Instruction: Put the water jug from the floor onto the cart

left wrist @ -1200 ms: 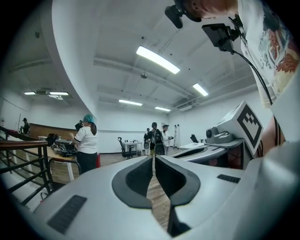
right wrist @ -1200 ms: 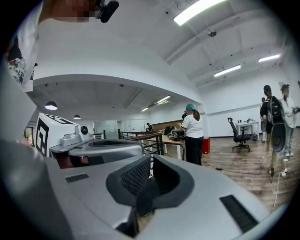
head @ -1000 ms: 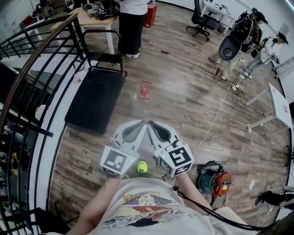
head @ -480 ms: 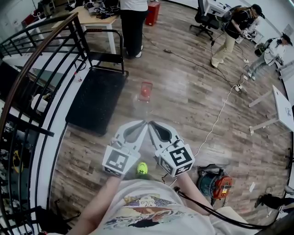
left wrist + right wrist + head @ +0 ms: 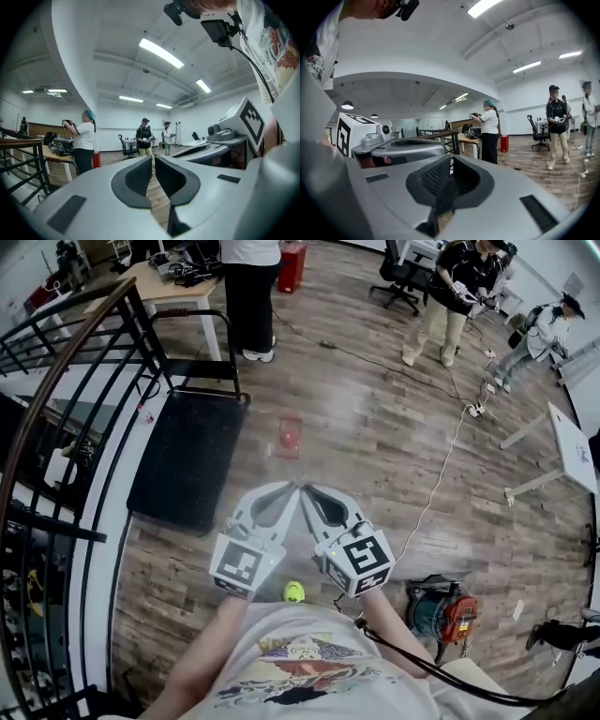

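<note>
Currently holding the left tool (image 5: 153,158) with jaws drawn together but for a hairline slit, gripping nothing; holding the right tool (image 5: 451,161) likewise closed and empty. Carrying both side by side in front of the chest, tips almost meeting, pointed ahead and roughly level above the plank floor (image 5: 375,456). Beyond the tips and well apart from them: the water jug (image 5: 290,435), clear-bodied with a red top, apparently upright on the floor, untouched. To its left in the head view, near but not touching: the cart (image 5: 183,460), a low black flat deck with a tubular handle (image 5: 199,317) at the far end. Further left, a dark railing (image 5: 66,381); past the cart, a desk (image 5: 173,282) littered with gear and a person (image 5: 248,296) standing beside it; more people (image 5: 441,296) across the room; a white cable (image 5: 441,474) snaking over the floor on the right; a small yellow-green ball (image 5: 293,592) and an orange-and-teal machine (image 5: 441,610) close to the feet. Judging the step in hand as the approach, with grasp, lift and transfer all left to do. Next, most likely: closing on the jug, crouching to bring both tools down to it, spreading the jaws to take the neck or bracing against opposite sides of the body, then raising it and swinging it left onto the deck. Worth minding: smooth, rounded, probably heavy if full, so prone to slipping.
</note>
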`<move>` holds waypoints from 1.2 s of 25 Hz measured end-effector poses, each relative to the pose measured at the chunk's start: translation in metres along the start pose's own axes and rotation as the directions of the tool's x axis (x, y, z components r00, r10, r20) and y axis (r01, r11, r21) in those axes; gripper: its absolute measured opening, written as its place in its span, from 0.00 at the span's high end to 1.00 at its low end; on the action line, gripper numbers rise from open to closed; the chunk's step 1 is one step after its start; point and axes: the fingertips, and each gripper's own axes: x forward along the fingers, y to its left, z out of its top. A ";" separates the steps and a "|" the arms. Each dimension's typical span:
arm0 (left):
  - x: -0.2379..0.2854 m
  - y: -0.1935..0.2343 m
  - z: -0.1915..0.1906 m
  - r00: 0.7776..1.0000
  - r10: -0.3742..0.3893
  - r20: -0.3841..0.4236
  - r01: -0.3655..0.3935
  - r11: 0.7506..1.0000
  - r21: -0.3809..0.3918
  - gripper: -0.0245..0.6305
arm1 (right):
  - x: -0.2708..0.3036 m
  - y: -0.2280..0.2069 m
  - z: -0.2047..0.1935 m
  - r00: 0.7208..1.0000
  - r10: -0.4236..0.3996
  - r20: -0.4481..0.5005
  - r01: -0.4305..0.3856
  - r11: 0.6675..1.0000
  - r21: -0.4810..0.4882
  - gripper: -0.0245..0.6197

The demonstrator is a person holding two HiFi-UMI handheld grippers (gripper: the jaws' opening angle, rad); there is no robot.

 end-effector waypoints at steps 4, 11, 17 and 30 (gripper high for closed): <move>0.015 0.030 -0.004 1.000 -0.024 -0.001 0.024 0.999 -0.022 0.94 | 0.030 -0.010 0.007 1.000 -0.009 -0.001 0.009 1.000 0.010 0.92; 0.040 0.090 -0.005 0.998 -0.051 -0.023 0.051 0.999 0.003 0.94 | 0.088 -0.027 0.021 0.999 -0.038 -0.003 0.038 0.999 0.014 0.92; 0.064 0.131 -0.009 0.994 -0.103 -0.031 0.103 0.995 -0.005 0.94 | 0.131 -0.047 0.031 0.996 -0.090 -0.004 0.090 0.996 0.029 0.92; 0.122 0.179 -0.022 0.989 -0.140 -0.040 0.140 0.990 0.004 0.94 | 0.188 -0.102 0.032 0.989 -0.145 -0.027 0.146 0.989 0.036 0.92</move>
